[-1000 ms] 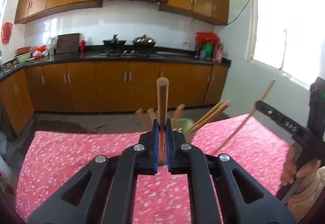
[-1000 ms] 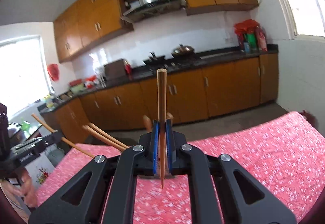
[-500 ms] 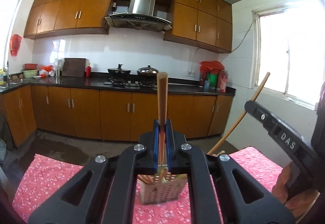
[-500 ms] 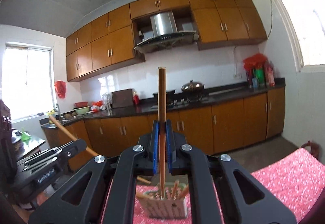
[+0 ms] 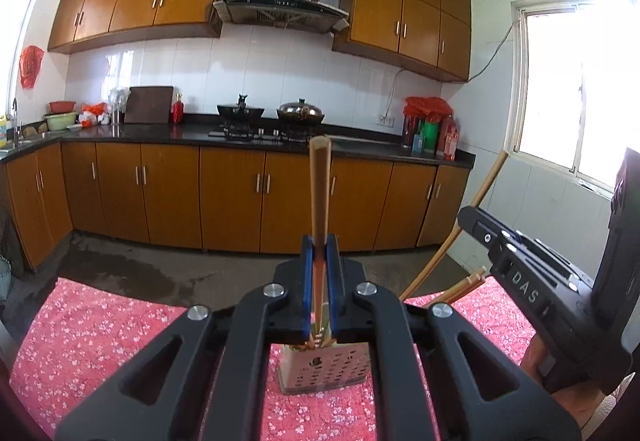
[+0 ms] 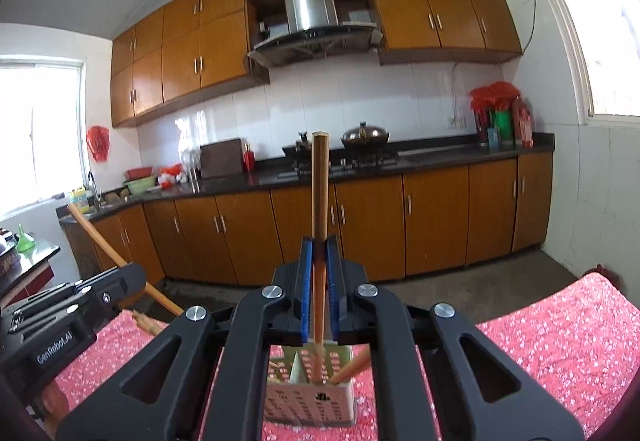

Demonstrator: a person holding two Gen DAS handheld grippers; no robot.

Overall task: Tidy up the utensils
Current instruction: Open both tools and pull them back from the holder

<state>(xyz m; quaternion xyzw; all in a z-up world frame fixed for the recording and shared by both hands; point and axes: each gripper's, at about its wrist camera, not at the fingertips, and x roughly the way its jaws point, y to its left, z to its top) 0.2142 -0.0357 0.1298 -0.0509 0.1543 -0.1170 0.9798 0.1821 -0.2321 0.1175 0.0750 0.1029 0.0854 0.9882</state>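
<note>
1. Since a second ago both views have swung up from the red floral tablecloth (image 5: 100, 337) to the kitchen wall, and the pale perforated plastic utensil holder (image 6: 310, 397) now sits right under each gripper instead of ahead of it. I judge both chopsticks are lined up for dropping in.
2. The left gripper (image 5: 320, 281) is clamped on a light wooden chopstick (image 5: 319, 193) standing upright, its lower end just over the holder's mouth.
3. The right gripper (image 6: 319, 289) pinches a darker wooden chopstick (image 6: 320, 201), also upright; its tip appears already inside a holder compartment, beside other sticks.
4. Both grippers point nearly level, side by side, each visible in the other's view.
</note>
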